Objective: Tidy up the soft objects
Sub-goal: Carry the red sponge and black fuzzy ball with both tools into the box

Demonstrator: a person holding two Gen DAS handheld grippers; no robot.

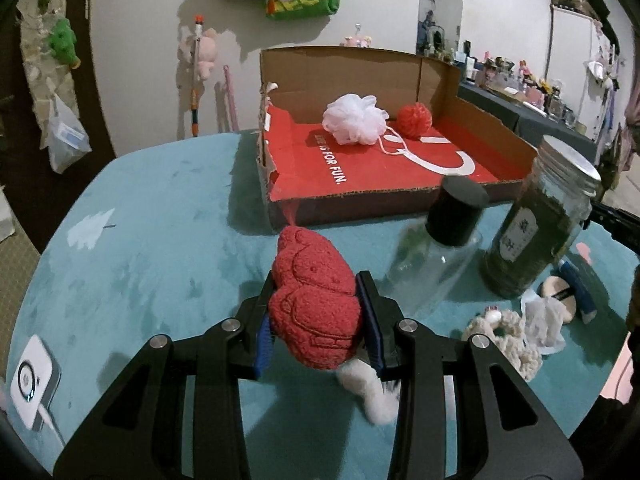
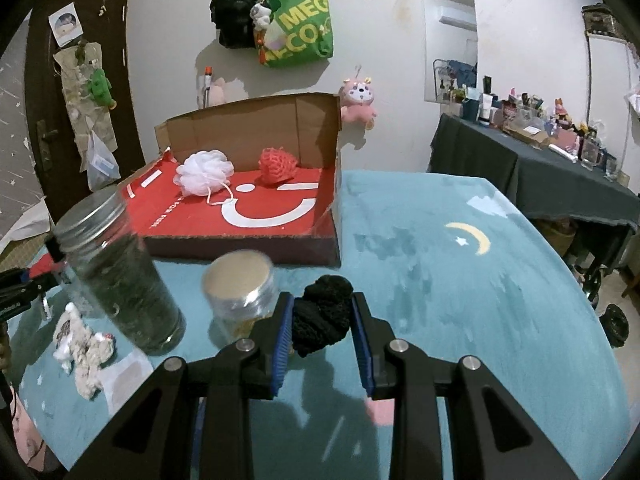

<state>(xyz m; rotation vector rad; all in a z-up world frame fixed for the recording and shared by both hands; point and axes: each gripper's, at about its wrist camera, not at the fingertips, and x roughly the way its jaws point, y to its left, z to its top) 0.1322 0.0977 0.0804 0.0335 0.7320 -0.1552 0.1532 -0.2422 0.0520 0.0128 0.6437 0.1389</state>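
My left gripper [image 1: 316, 280] is shut on a red fuzzy sponge-like toy [image 1: 316, 304], held above the teal table short of the cardboard box [image 1: 400, 68]. Inside the box's red floor lie a white mesh puff [image 1: 354, 118] and a red mesh ball [image 1: 414, 119]. In the right wrist view my right gripper [image 2: 322, 304] is shut on a black knitted soft piece [image 2: 322, 316], with the same box [image 2: 256, 124] ahead to the left, holding the white puff [image 2: 205, 172] and red ball [image 2: 277, 165].
Two jars stand by the box: a tall one of dark green stuff [image 1: 536, 220] and a black-capped clear bottle [image 1: 440, 248]. A lidded short jar [image 2: 240, 284] sits before my right gripper. Cream knitted pieces [image 1: 504, 340] and white fluff [image 1: 370, 392] lie on the teal cloth [image 1: 152, 220].
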